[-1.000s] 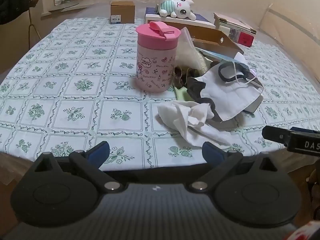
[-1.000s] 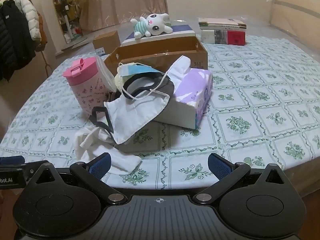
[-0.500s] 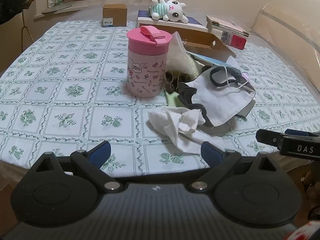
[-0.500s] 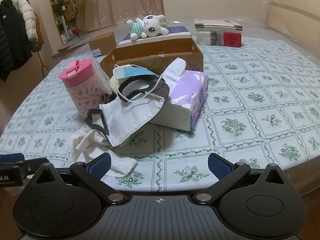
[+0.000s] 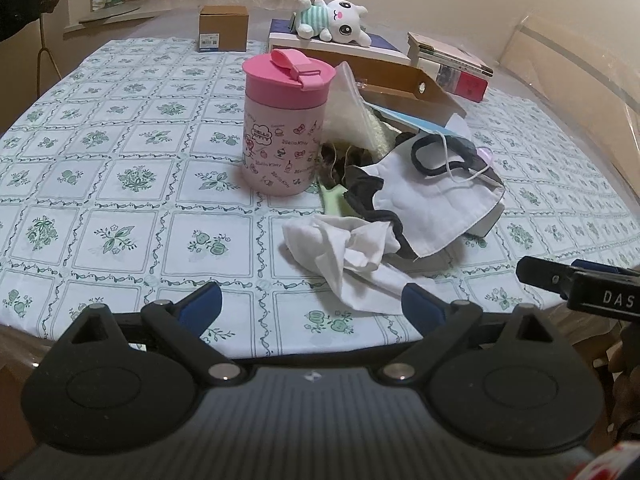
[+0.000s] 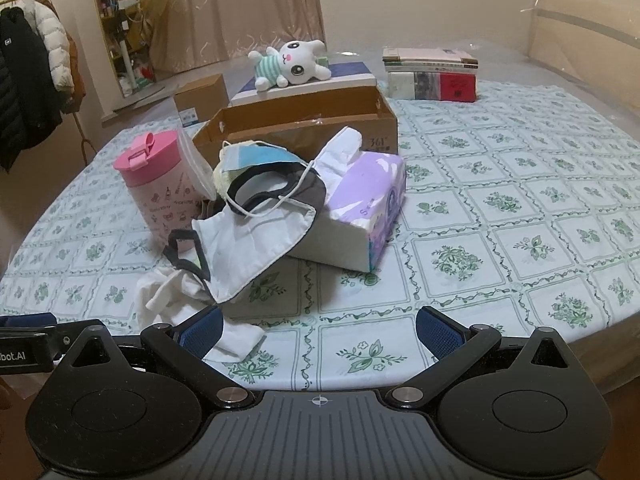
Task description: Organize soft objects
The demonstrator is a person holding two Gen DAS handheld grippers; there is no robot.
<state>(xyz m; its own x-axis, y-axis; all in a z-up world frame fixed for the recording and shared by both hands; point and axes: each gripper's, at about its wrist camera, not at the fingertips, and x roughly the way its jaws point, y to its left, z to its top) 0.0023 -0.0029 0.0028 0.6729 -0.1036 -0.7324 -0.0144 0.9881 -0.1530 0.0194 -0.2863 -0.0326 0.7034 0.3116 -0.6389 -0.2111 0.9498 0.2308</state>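
A crumpled white cloth point(image 5: 344, 248) point(image 6: 172, 292) lies near the table's front edge. Behind it a white face mask point(image 5: 432, 200) point(image 6: 252, 244) with dark trim is draped over a purple tissue pack point(image 6: 360, 208). A blue mask point(image 6: 256, 158) lies on top of the heap. A white plush rabbit point(image 5: 340, 20) point(image 6: 288, 64) lies on a flat box at the back. My left gripper point(image 5: 311, 304) hovers open at the table edge, just short of the cloth. My right gripper point(image 6: 318, 326) is open too, with the cloth's end by its left finger.
A pink lidded cup point(image 5: 282, 120) point(image 6: 160, 184) stands left of the heap. An open cardboard box point(image 6: 304, 124) sits behind it, a small carton point(image 5: 223, 28) and a stack of books point(image 6: 432, 76) farther back. The flowered tablecloth point(image 6: 520, 208) is bare on the right.
Both grippers have drifted slightly forward toward the heap, which now looks a bit larger and nearer. Nothing on the table has moved, and both stay open.
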